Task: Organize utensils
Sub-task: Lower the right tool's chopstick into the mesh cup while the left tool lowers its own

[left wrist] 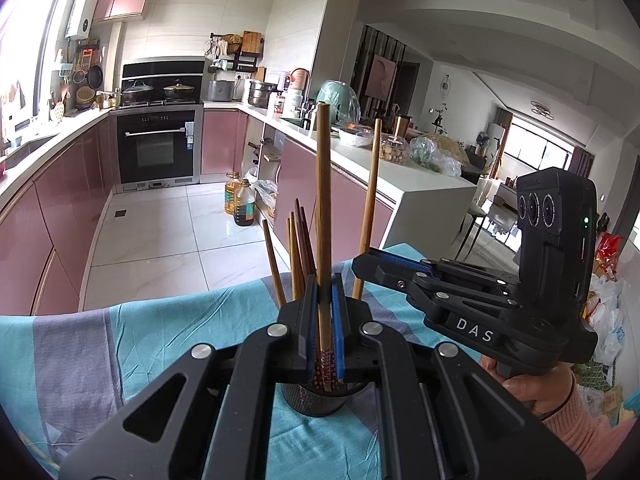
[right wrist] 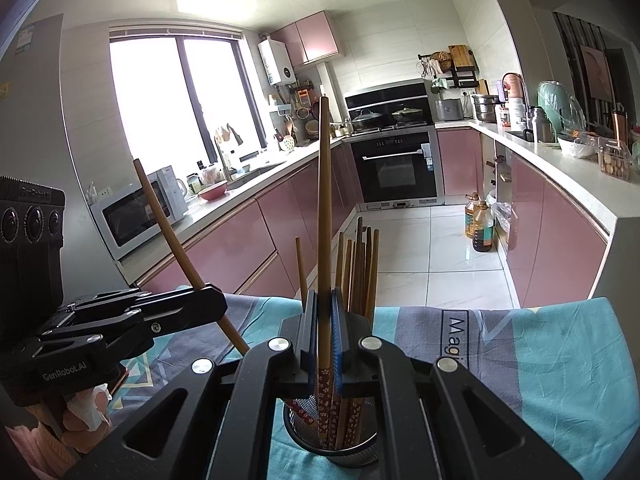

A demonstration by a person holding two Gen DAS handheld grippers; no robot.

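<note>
Both pairs of jaws are clamped, each on a single chopstick. The left gripper (left wrist: pixel 325 304) pinches a long wooden chopstick (left wrist: pixel 323 208) between its blue pads, the stick standing nearly upright through the middle of the left wrist view, its patterned red tip low in the frame over the mesh holder (left wrist: pixel 312 402). The right gripper (right wrist: pixel 325 312) does the same with its own chopstick (right wrist: pixel 324 208), whose flowered tip already reaches into the mesh holder (right wrist: pixel 332 436) at the bottom centre of the right wrist view.

That black mesh cup stands on a cloth (right wrist: pixel 540 360) striped teal and grey, and holds a bundle of other chopsticks (right wrist: pixel 360 264), their plain ends fanned upward just right of the held one. Seen from the right, the left gripper (right wrist: pixel 208 302) enters from the lower left with its stick leaning toward the cup.

My reading: the step in hand is dropping chopsticks into the holder, tip down, and most are already in. Next, each stick needs to be lowered until the tip is inside the rim, then the pads eased apart so it slides down without knocking the light cup over.

Behind, in the upper part of both frames, runs a kitchen with pink cabinets (right wrist: pixel 240 240) and an oven (right wrist: pixel 396 168).
</note>
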